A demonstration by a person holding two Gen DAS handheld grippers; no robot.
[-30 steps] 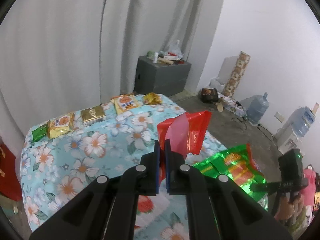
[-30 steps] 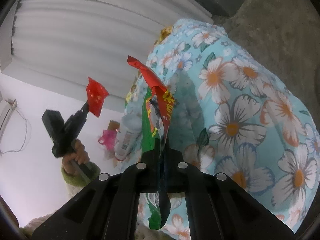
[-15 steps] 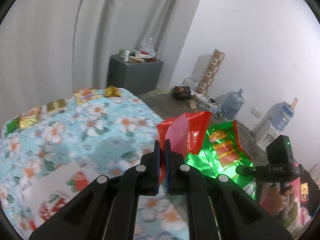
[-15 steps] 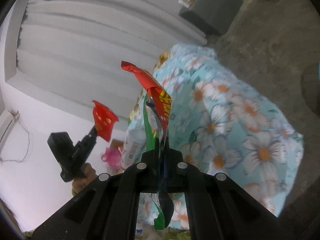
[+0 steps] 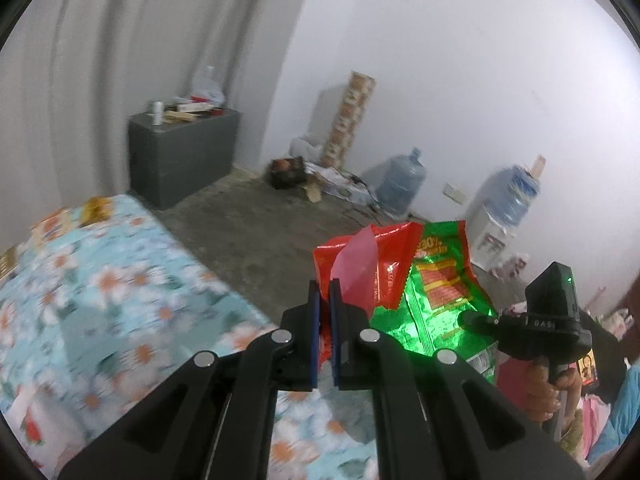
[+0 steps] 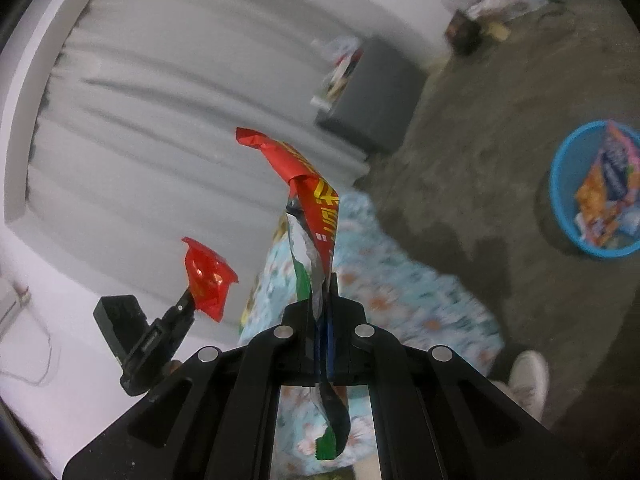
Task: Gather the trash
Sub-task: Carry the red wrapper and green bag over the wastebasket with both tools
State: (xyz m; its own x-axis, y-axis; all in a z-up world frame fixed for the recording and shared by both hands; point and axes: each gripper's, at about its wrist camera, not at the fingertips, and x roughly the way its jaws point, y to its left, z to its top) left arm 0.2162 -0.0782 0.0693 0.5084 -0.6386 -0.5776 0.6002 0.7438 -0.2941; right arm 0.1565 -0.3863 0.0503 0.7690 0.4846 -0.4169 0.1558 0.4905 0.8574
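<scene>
1. My left gripper (image 5: 325, 292) is clamped tight on a red wrapper (image 5: 372, 268), which stands up out of the jaws with a pale pink inner face folded toward the camera. I pinch it by its lower edge so the crumpled body rides clear of the fingers and can drop freely once I let go.
2. My right gripper (image 6: 320, 288) is closed on a green-and-red snack bag (image 6: 316, 216), seen edge-on in its own view: the red printed top rises and curls over, and a green tail hangs below the jaws. In the left wrist view the same bag (image 5: 440, 292) shows its broad side, shiny green foil with red panels, just beside the red wrapper.
3. Both pieces are in the air, carried off the floral tablecloth (image 5: 100, 300), which lies below and behind the grippers; a few small packets (image 5: 94, 206) sit along its far edge, blurred.
4. Farther out on the concrete floor (image 6: 500, 120) stands a blue basin (image 6: 560, 200) already holding several bright wrappers. I judge it to be the collection point, and that both loads are meant for it.
5. Farthest back are a grey cabinet (image 5: 184, 156) with clutter on top, the curtain (image 5: 120, 60), and water jugs (image 5: 400, 180) by the white wall.
</scene>
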